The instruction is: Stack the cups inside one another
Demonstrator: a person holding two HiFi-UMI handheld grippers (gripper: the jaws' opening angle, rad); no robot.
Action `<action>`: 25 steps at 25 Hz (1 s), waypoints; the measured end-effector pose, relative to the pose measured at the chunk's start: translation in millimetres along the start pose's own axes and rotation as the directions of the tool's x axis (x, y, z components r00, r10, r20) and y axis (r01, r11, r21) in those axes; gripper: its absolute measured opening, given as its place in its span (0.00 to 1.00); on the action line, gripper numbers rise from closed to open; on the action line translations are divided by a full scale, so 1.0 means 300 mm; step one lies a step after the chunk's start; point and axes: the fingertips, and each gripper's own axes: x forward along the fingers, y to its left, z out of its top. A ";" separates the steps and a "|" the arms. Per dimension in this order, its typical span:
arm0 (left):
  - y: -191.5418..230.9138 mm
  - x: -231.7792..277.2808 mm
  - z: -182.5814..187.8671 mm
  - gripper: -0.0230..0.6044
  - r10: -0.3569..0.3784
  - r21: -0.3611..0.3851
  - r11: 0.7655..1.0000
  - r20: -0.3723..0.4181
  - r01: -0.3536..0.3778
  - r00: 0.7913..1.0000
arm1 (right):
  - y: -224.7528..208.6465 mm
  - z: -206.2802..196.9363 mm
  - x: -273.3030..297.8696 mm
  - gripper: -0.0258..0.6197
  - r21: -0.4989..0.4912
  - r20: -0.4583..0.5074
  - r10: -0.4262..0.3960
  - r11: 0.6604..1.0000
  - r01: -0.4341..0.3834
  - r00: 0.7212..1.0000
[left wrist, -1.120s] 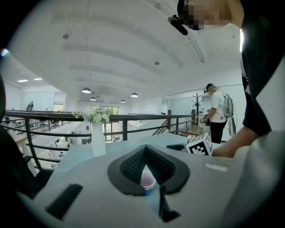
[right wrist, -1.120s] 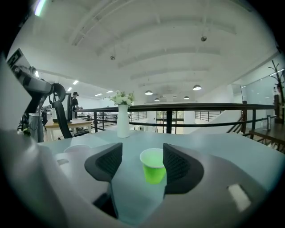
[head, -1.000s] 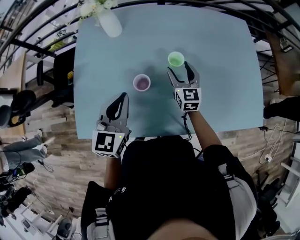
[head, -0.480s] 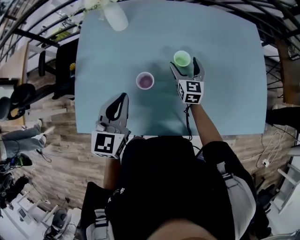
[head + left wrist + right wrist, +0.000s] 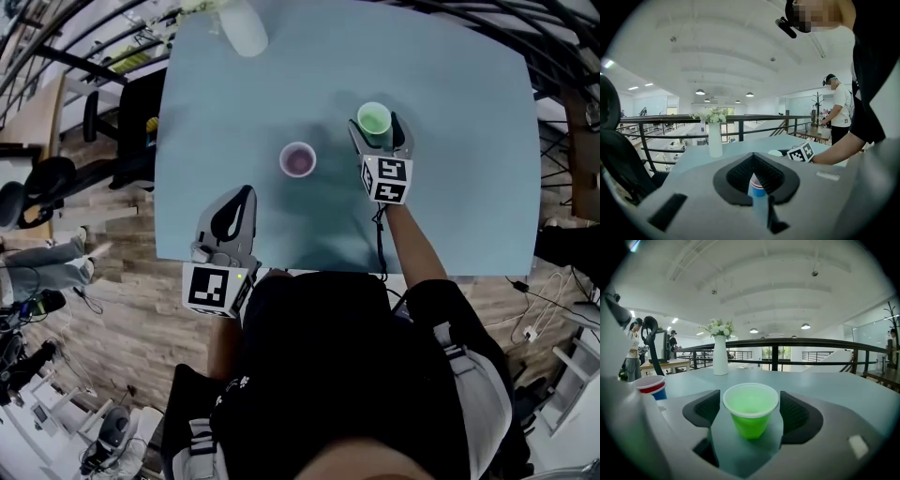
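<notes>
Green plastic cup (image 5: 751,404): upright on table (image 5: 450,187), at 2 o'clock from red-and-blue cup (image 5: 298,159). Judged light, thin-walled, crushable; best taken gently mid-wall. Flanked by right tool (image 5: 378,129), jaws closing, no contact. Left tool (image 5: 246,192): pressed together, empty.

Premises: open-plan office mezzanine (black railing (image 5: 811,341) running behind the table's (image 5: 825,380) far edge); ceiling lamps (image 5: 805,326) glowing, office chairs (image 5: 127,141) standing alongside.

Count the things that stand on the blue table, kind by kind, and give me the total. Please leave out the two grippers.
Cups: 2 (green cup, red and blue cup)
Vase with flowers: 1
Total: 3
</notes>
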 end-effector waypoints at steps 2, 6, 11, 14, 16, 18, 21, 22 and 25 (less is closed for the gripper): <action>0.002 -0.003 -0.001 0.01 0.003 0.001 1.000 0.002 -0.003 1.000 | -0.002 -0.002 0.002 0.62 -0.001 0.001 -0.006 1.000 0.006 1.000; 0.010 -0.014 -0.014 0.01 0.003 0.011 1.000 0.007 -0.003 1.000 | 0.004 -0.004 0.004 0.62 -0.002 0.005 -0.002 1.000 0.002 1.000; 0.018 -0.029 -0.017 0.01 0.011 0.006 1.000 0.011 -0.011 1.000 | 0.019 0.013 -0.006 0.62 -0.007 0.024 0.002 1.000 -0.002 1.000; 0.009 -0.034 -0.009 0.01 0.008 0.007 1.000 0.016 -0.008 1.000 | 0.022 0.032 -0.023 0.62 -0.007 0.031 0.005 1.000 -0.005 1.000; 0.006 -0.040 -0.004 0.01 0.002 0.011 1.000 0.028 -0.002 1.000 | 0.028 0.047 -0.040 0.62 -0.003 0.037 0.004 1.000 -0.004 0.999; 0.011 -0.046 -0.003 0.01 -0.003 0.010 1.000 0.036 0.003 0.999 | 0.038 0.058 -0.055 0.62 0.002 0.037 -0.005 1.000 0.005 0.999; 0.018 -0.050 0.000 0.01 -0.014 0.011 1.000 0.043 0.013 0.999 | 0.057 0.066 -0.073 0.62 0.007 0.021 -0.012 1.000 0.012 1.000; 0.019 -0.052 0.003 0.01 -0.019 0.013 1.000 0.049 0.018 0.999 | 0.063 0.069 -0.081 0.62 0.010 0.018 -0.012 1.000 0.012 1.000; 0.023 -0.063 0.011 0.01 -0.027 0.011 1.000 0.063 0.026 0.998 | 0.079 0.084 -0.108 0.62 0.014 0.017 -0.014 1.000 0.014 1.000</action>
